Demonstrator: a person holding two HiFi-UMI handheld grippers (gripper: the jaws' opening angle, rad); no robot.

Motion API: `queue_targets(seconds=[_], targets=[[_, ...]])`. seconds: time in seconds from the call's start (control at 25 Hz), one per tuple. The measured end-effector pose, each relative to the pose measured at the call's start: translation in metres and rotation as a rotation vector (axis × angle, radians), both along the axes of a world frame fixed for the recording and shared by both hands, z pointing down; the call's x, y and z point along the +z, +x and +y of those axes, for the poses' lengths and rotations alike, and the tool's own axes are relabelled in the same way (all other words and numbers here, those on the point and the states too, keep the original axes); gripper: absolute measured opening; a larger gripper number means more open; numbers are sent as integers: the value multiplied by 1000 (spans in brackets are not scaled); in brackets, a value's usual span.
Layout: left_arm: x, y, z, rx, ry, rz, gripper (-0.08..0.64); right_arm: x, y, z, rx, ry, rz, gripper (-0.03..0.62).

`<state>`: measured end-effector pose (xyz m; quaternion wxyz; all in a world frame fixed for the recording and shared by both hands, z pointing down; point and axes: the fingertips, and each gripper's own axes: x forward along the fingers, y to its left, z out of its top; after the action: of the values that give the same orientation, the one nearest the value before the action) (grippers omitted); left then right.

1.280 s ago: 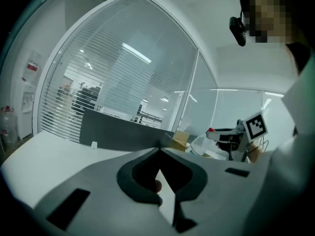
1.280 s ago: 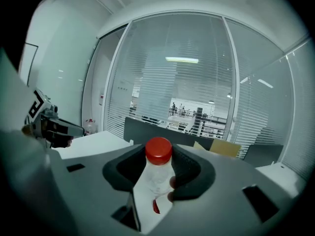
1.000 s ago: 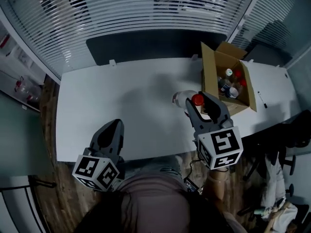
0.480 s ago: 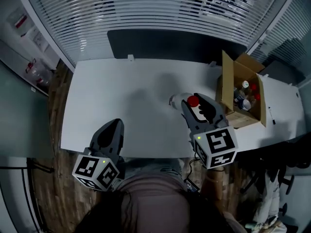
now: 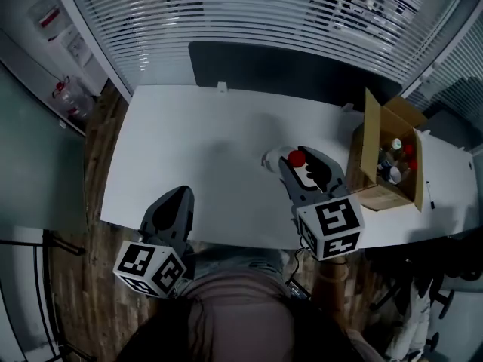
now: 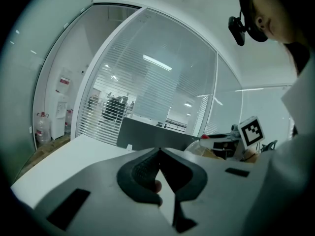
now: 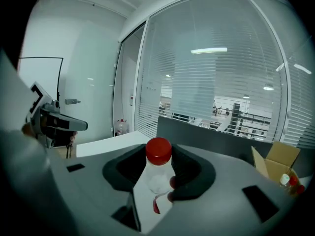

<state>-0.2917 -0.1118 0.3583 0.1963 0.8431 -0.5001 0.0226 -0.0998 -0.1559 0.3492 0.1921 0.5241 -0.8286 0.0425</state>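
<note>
The right gripper [image 5: 302, 161] was closed on a clear, red-capped bottle [image 7: 157, 173], which was clamped between the jaws above the white table [image 5: 196, 149], near a cardboard box [image 5: 375, 164]. The left gripper [image 6: 159, 152] was closed on nothing and was pointed forward at the table's near edge.

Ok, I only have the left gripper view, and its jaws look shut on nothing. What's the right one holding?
Observer: The right gripper is shut on a clear bottle with a red cap.
Operator: Are there more like it?
Observer: Yes, the head view shows an open box at the right end of the table, with several bottles inside.
Operator: And where's my gripper from above?
Observer: The left gripper hangs at the table's near edge, left of the right one.
</note>
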Motion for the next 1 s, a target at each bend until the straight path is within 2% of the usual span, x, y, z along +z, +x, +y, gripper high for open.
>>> queue_targets(seconds=[0.6, 1.0], targets=[[12, -24, -2, -58, -40, -13, 8, 43, -39, -21, -83, -92, 36, 173], [26, -38, -8, -79, -36, -4, 8, 78, -58, -32, -124, -168, 57, 173]])
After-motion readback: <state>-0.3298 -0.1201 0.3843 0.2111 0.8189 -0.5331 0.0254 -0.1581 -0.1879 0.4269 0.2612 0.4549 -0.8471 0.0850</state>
